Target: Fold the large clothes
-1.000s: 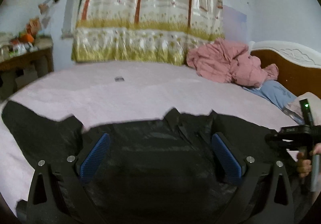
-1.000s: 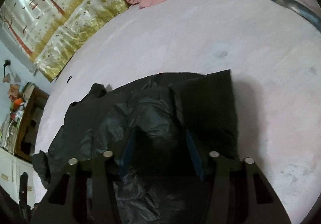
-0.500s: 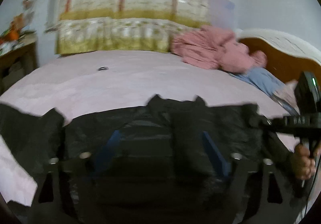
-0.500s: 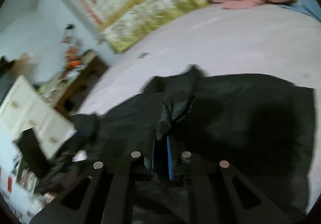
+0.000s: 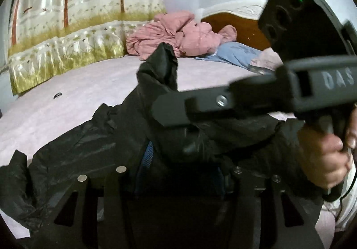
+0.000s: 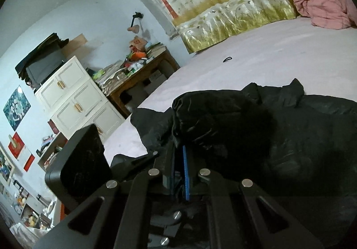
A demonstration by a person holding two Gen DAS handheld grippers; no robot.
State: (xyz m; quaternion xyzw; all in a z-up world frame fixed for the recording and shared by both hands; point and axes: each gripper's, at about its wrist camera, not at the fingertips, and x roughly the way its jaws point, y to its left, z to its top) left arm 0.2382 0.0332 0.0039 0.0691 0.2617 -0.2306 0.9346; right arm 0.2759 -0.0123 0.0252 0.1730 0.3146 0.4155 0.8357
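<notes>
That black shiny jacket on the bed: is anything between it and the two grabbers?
Nothing visible. The right gripper is pinched shut on a fold of the black shiny jacket; jacket cloth covers the left gripper fingers.

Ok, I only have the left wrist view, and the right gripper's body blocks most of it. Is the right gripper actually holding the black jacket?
Observer: Yes. In the right wrist view, the right gripper is shut on a bunched fold of the black jacket.
Operator: And what's off to the left of the jacket?
Observer: Beside the bed are a cluttered wooden table and a white cabinet, against the wall.
</notes>
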